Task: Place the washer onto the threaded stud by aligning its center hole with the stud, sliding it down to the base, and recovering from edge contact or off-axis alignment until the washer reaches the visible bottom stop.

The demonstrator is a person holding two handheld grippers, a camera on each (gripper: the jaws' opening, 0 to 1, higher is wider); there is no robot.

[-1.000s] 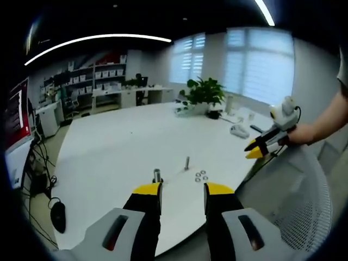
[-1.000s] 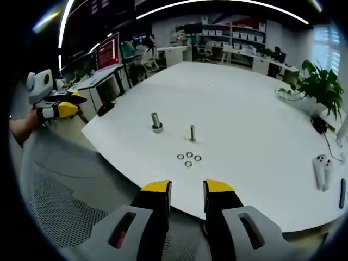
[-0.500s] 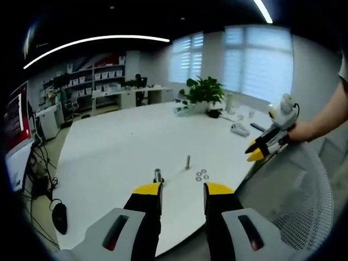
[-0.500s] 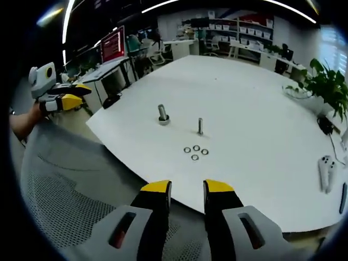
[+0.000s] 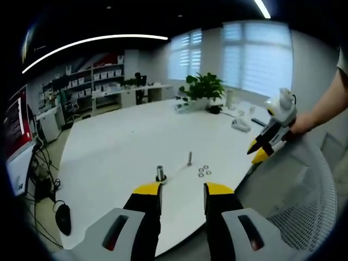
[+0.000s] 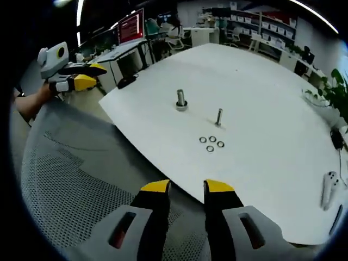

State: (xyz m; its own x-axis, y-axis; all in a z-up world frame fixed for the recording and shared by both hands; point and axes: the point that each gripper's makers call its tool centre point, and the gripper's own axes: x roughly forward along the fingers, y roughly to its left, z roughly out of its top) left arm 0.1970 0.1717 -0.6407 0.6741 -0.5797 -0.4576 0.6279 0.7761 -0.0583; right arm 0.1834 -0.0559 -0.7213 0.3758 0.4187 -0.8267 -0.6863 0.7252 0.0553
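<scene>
Hovering off the desk (image 6: 261, 81), both claws — left claw (image 5: 183, 190), right claw (image 6: 186, 187) — sit part-open and empty; four washers (image 6: 211, 143) lie near the stud (image 6: 218, 116); approach low, pinch one washer by its rim — keep it level.

Your worktop (image 6: 283, 92): smooth white surface, matt with a faint sheen. Your washers (image 6: 211, 143): small bright metal rings. Threaded stud (image 6: 218, 116) and thicker bolt (image 6: 181, 100): grey metal, dull shine. Chair back (image 6: 70, 185): grey woven mesh, rough. Your right gripper (image 6: 186, 189): yellow plastic tips, glossy, on grey plastic bodies.
</scene>
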